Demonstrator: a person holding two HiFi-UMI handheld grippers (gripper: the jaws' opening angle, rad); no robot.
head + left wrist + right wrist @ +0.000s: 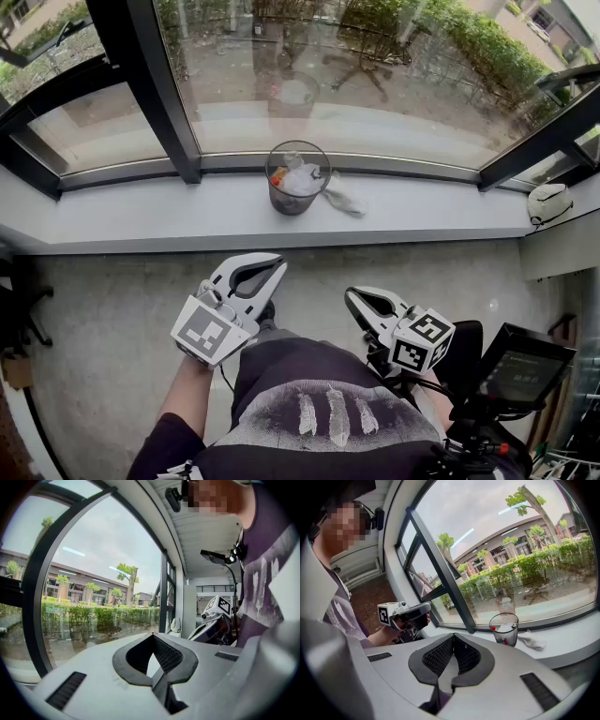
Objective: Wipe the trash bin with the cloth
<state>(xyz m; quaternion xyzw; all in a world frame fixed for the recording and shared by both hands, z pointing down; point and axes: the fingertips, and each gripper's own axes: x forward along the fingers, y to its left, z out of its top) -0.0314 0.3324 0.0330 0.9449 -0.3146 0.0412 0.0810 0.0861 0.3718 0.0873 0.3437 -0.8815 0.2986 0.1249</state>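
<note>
Bare sill [141, 211] left of trash bin [297, 178], cloth [343, 200] right, glass [394, 103] behind

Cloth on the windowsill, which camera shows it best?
The head view: it looks down on the whole cloth, lying on the sill beside the trash bin. The right gripper view shows it too, smaller and from the side. The left gripper view does not show it.
</note>
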